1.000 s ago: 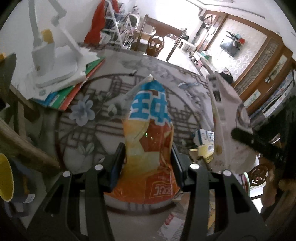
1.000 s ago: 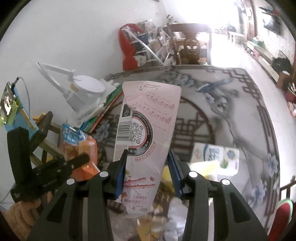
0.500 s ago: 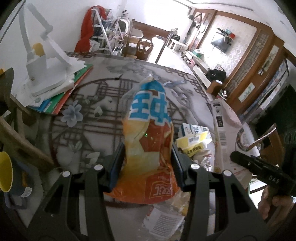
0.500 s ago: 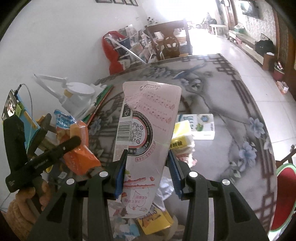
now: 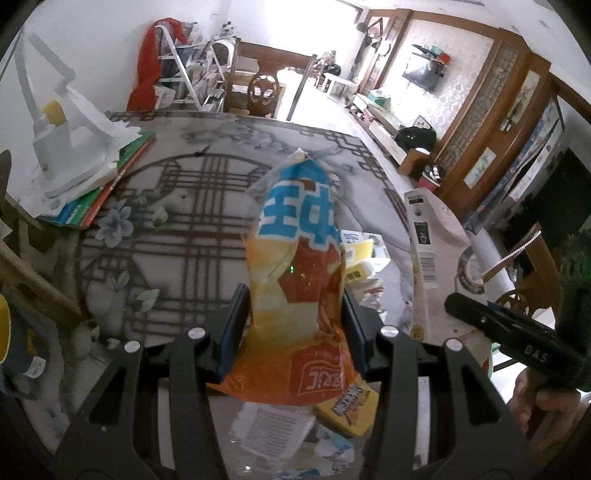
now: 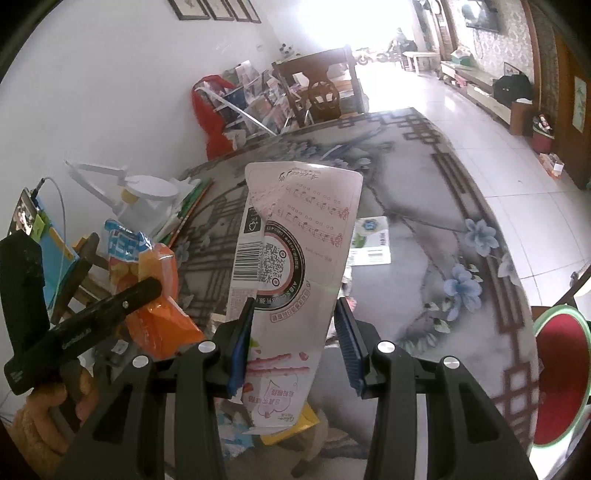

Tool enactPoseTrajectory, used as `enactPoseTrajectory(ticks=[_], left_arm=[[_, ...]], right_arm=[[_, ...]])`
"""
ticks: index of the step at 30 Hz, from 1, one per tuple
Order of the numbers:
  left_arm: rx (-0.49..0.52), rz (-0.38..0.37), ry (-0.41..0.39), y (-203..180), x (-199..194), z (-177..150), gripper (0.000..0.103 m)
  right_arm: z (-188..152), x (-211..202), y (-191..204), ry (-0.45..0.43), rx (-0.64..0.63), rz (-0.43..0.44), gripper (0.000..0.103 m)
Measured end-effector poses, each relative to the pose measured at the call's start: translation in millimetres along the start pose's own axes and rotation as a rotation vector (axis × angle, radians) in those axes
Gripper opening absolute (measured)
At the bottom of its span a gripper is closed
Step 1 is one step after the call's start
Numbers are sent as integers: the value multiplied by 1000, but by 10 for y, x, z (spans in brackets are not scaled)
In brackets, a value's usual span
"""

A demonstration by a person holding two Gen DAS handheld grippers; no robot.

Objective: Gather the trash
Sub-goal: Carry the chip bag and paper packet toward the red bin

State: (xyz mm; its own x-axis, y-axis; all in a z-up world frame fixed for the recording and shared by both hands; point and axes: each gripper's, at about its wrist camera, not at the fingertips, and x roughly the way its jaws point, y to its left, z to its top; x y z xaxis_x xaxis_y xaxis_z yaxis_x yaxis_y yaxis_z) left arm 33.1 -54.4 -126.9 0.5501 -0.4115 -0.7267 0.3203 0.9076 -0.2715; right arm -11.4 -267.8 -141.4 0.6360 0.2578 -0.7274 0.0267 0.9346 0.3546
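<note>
The left gripper (image 5: 295, 325) pinches an orange snack bag (image 5: 299, 288) upright; the right gripper (image 6: 295, 332) clamps a pink carton (image 6: 295, 266). Both pieces hang above a heap of wrappers (image 5: 343, 406) just below the claws. Judged best: keep each grip firm and release only over the pile. Beyond, a patterned tablecloth (image 5: 177, 221), a white lamp (image 5: 62, 147), then a bright tiled room.

A white wall (image 6: 110, 92) with framed pictures (image 6: 214, 9) filled the upper left, a wooden chair (image 6: 321, 96) stood at top centre beyond the patterned table (image 6: 424, 206), and glare washed the tiled floor (image 6: 498, 147) at upper right beside wood-panelled doors (image 5: 480, 122).
</note>
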Motion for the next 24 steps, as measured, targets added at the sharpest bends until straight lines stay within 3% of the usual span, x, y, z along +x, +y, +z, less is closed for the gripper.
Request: enactPoseTrajectory(ticks=[24], left_arm=[[18, -6, 18, -1573, 251, -410, 47]], right_arm=[[-323, -834, -1594, 3, 61, -54, 41]])
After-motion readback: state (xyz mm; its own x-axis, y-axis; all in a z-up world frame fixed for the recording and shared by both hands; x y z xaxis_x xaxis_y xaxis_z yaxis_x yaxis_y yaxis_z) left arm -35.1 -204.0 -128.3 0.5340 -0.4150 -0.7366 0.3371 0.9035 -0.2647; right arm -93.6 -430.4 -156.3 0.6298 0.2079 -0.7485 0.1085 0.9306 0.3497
